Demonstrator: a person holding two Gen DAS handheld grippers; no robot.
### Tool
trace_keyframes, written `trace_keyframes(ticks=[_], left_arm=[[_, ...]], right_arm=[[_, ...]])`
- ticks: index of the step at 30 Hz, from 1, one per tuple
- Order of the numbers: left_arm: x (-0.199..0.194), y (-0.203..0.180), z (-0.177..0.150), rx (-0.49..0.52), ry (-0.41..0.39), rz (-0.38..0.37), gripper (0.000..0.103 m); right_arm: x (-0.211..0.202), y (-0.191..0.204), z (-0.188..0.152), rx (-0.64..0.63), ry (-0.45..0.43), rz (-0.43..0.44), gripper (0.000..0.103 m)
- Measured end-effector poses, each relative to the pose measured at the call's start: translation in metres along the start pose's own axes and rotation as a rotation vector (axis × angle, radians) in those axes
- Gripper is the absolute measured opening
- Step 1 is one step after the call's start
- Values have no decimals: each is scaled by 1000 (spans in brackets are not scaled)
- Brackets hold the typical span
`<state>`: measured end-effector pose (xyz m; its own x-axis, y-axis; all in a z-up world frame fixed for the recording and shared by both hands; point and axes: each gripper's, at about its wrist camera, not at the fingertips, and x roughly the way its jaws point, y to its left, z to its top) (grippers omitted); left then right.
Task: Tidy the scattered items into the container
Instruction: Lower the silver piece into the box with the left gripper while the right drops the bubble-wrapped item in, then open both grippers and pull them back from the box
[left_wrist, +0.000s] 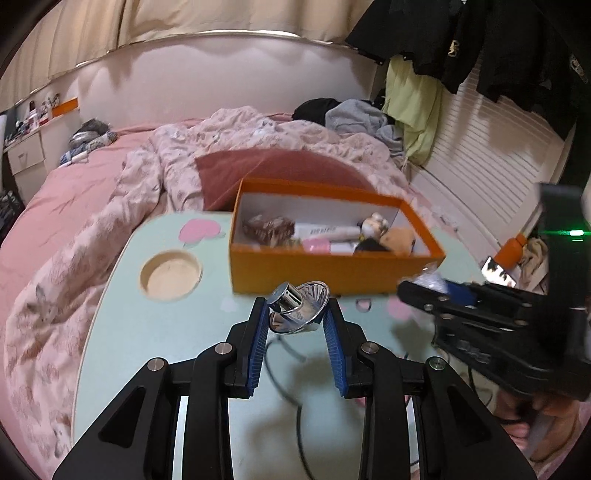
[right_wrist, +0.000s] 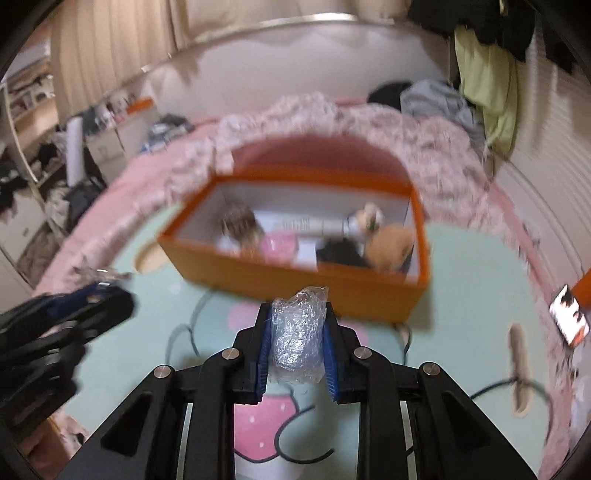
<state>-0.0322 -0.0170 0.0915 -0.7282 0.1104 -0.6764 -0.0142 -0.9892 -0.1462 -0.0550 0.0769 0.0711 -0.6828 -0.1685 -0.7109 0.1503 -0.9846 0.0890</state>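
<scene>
An orange box (left_wrist: 325, 269) with a white inside stands on the mint-green lap table (left_wrist: 155, 332); it also shows in the right wrist view (right_wrist: 295, 280). It holds a tube, a brown packet, a small figure and other items. My left gripper (left_wrist: 296, 308) is shut on a shiny chrome funnel-shaped piece (left_wrist: 295, 310), held above the table just in front of the box. My right gripper (right_wrist: 297, 314) is shut on a crumpled piece of clear bubble wrap (right_wrist: 297, 332), near the box's front wall. The right gripper also shows in the left wrist view (left_wrist: 424, 288).
The table has a round cup recess (left_wrist: 170, 274) at the left and a slot (right_wrist: 517, 365) at the right. A phone (right_wrist: 569, 320) lies at the right edge. A black cable (left_wrist: 291, 369) runs across the table. Pink bedding (left_wrist: 110, 206) surrounds it.
</scene>
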Motion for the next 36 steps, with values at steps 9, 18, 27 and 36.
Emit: trace_keyframes(ticks=[9,18,27,36], left_arm=[[45,-12,84,26,54,-10,32],[130,-2,106,-73,263,-7,32],[142,13,103,-242,219,-21,68],[85,22,86,-191,137,-17,69]], right_arm=[[13,-36,84,88,23,64,23],[62,-49,98,149,168,86,24],[77,-71,97,312,162,157,40],[22,-62,66,210,67,110,40]])
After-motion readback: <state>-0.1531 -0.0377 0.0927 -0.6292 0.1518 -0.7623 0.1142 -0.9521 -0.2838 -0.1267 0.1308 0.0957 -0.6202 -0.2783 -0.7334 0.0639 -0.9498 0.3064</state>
